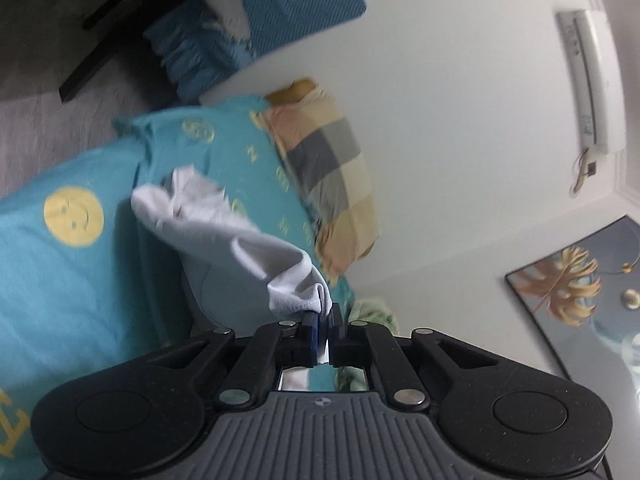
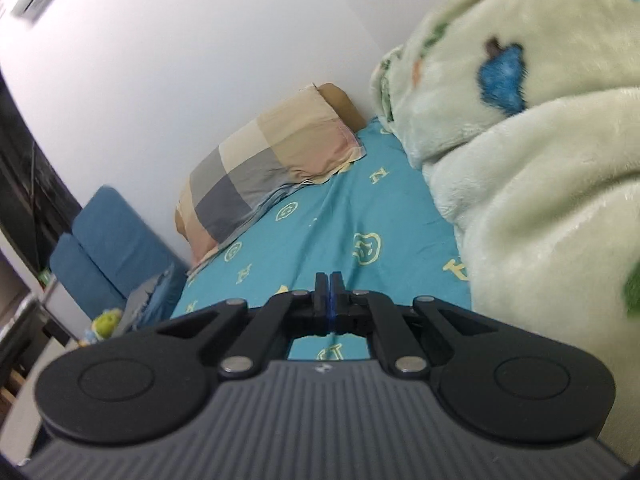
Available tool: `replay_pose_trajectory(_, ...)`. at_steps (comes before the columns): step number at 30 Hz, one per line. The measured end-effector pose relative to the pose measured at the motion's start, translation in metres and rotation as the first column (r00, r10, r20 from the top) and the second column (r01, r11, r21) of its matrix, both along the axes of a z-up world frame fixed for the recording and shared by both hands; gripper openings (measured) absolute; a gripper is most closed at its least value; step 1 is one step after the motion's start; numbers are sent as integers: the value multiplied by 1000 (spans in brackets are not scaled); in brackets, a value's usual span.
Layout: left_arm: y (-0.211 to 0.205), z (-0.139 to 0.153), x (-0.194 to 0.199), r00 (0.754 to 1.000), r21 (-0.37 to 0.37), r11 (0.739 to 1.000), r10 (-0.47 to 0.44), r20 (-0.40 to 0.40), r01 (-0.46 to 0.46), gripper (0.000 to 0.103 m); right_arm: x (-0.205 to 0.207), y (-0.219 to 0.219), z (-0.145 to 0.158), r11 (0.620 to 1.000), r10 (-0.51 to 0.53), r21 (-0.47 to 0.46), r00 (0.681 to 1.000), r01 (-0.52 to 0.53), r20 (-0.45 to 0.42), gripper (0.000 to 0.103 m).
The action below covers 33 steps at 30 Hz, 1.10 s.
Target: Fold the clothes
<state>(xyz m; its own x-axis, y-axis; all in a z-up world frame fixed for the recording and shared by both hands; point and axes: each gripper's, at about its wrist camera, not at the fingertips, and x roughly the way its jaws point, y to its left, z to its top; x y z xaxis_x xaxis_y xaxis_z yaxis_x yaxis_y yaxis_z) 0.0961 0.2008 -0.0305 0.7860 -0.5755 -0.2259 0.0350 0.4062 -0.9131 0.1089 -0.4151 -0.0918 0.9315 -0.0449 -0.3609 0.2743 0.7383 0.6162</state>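
Clearly, left tongs [image 1: 325, 312] clamped on white garment [image 1: 224, 224], right tongs [image 2: 330, 282] pressed together, holding nothing

Both views are evenly lit by soft, cool indoor light with no hard shadows; the white wall [image 1: 460, 120] reads bright but not blown out. In the left wrist view, motion blur smears the checked pillow [image 1: 324, 176] and the cloth below it — only the gripper body at the bottom stays sharp. Fisheye bending curves the wall and everything near the frame edges. The right wrist view is steadier, though the fleece blanket [image 2: 540, 200] right of its pillow is softly out of focus.
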Motion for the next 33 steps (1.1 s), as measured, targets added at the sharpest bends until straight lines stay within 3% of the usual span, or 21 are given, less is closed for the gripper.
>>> replay_pose_trajectory(3, 7, 1, 4, 997, -2, 997, 71, 0, -71, 4, 7, 22, -1, 994, 104, -12, 995, -104, -9, 3)
replay_pose_trajectory(6, 15, 1, 5, 992, -1, 992, 129, -3, -129, 4, 14, 63, -7, 966, 257, -38, 966, -258, -24, 5)
replay_pose_trajectory(10, 19, -2, 3, 990, 4, 990, 143, -18, -143, 4, 21, 115, -20, 889, 451, -59, 890, -455, -65, 6)
replay_pose_trajectory(15, 10, 2, -2, 993, 65, 991, 116, 16, -117, 4, 19, 154, -25, 809, 569, -100, 814, -579, -112, 9)
replay_pose_trajectory(16, 6, 5, -4, 994, 87, 990, 108, 29, -110, 4, 16, 156, -25, 804, 576, -101, 810, -586, -112, 13)
replay_pose_trajectory(18, -3, 7, -5, 996, 103, 991, 77, 54, -83, 4, 13, 156, -23, 805, 580, -87, 809, -587, -97, 37)
replay_pose_trajectory(19, -7, 8, -5, 996, 111, 991, 62, 67, -69, 4, 12, 154, -22, 812, 573, -77, 816, -578, -81, 56)
replay_pose_trajectory(20, -13, 11, -7, 996, 122, 991, 39, 85, -49, 4, 11, 151, -20, 824, 561, -65, 826, -564, -59, 64)
replay_pose_trajectory(23, -42, 17, -16, 988, 190, 981, -61, 141, 33, 4, 11, 140, -19, 838, 545, 13, 838, -545, -16, 66)
replay_pose_trajectory(25, -65, 21, -26, 973, 231, 967, -151, 172, 109, 4, 13, 133, -22, 829, 553, 96, 833, -551, 15, 66)
replay_pose_trajectory(27, -91, 23, -36, 947, 269, 943, -254, 195, 198, 4, 14, 127, -30, 779, 582, 235, 810, -581, 74, 66)
replay_pose_trajectory(29, -120, 23, -45, 910, 319, 902, -364, 198, 292, 4, 18, 125, -39, 708, 618, 357, 779, -610, 106, 66)
replay_pose_trajectory(32, -163, 21, -59, 833, 393, 817, -520, 190, 421, 4, 20, 133, -45, 626, 680, 427, 725, -652, 111, 66)
replay_pose_trajectory(33, -173, 15, -59, 822, 415, 795, -545, 168, 442, 4, 21, 137, -47, 606, 698, 441, 709, -662, 104, 66)
